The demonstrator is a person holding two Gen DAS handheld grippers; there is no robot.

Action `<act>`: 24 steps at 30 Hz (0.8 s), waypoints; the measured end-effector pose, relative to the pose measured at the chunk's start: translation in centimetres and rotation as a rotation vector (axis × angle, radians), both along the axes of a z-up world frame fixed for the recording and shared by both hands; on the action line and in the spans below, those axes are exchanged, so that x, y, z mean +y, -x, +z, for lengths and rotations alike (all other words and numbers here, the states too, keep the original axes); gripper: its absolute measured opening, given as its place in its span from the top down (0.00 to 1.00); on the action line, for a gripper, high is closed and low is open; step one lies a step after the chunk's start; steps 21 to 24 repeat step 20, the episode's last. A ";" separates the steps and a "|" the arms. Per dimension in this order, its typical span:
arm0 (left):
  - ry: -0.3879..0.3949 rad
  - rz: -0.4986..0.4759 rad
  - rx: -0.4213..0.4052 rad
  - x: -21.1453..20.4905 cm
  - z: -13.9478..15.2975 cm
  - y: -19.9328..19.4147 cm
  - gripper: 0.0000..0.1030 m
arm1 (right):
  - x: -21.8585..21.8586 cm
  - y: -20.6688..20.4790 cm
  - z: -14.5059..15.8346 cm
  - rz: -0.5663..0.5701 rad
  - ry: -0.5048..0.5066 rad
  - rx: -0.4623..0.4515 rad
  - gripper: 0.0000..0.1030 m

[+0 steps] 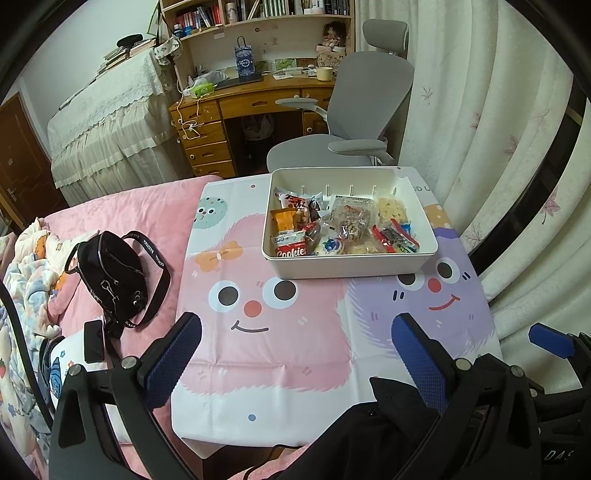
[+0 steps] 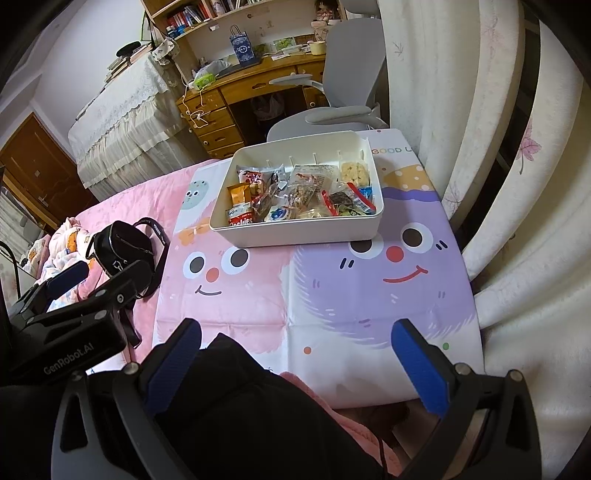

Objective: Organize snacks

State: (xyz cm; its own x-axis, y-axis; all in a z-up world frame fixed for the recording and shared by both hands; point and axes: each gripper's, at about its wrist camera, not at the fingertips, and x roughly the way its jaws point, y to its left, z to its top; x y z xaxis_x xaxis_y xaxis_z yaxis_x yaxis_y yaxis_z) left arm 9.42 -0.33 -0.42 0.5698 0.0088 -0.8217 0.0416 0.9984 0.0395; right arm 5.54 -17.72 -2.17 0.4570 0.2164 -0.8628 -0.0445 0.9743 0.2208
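Bed with cartoon mat (image 1: pixel 295 332) | white bin (image 1: pixel 347 264) holds your snacks (image 1: pixel 332 229) | left hand-held gripper (image 1: pixel 295 354) spread, empty | right hand-held gripper (image 2: pixel 295 354) spread, empty

Likely a home bedroom: pink bed (image 1: pixel 147 210), wooden desk (image 1: pixel 251 99), bookshelf (image 1: pixel 258 11).
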 end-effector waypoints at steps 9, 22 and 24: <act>-0.001 0.004 0.001 -0.2 -0.2 0.1 0.01 | 0.0 0.0 0.1 0.000 0.001 0.003 0.00; -0.005 0.002 0.005 -0.5 -0.4 0.5 0.01 | -0.3 0.2 -0.3 -0.004 -0.001 0.008 0.00; -0.005 0.002 0.005 -0.5 -0.4 0.5 0.01 | -0.3 0.2 -0.3 -0.004 -0.001 0.008 0.00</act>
